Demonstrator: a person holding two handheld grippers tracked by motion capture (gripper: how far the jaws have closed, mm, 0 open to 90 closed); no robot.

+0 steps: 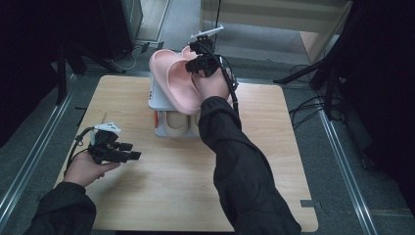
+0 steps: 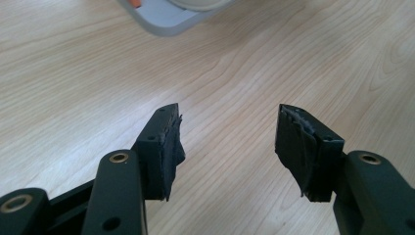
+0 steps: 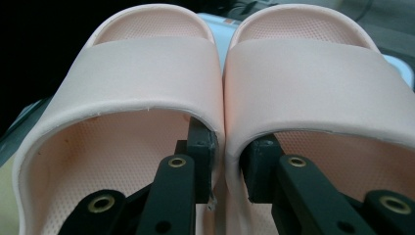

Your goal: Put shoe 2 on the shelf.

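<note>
A pair of pink slippers (image 1: pixel 169 78) hangs side by side over the top of a grey rack (image 1: pixel 157 100) at the table's far edge. My right gripper (image 1: pixel 196 65) is shut on them. In the right gripper view its jaws (image 3: pixel 227 147) pinch the two touching inner walls, one jaw inside the left slipper (image 3: pixel 147 68) and one inside the right slipper (image 3: pixel 313 73). My left gripper (image 1: pixel 133 152) hovers low over the table's near left part. It stands open with nothing between its fingers (image 2: pixel 227 122) and only bare wood under them.
A pair of beige slippers (image 1: pixel 178 122) lies on the rack's lower shelf. A corner of the rack (image 2: pixel 161 19) shows ahead of the left gripper. The wooden table (image 1: pixel 171 191) has metal rails and dark stands around it.
</note>
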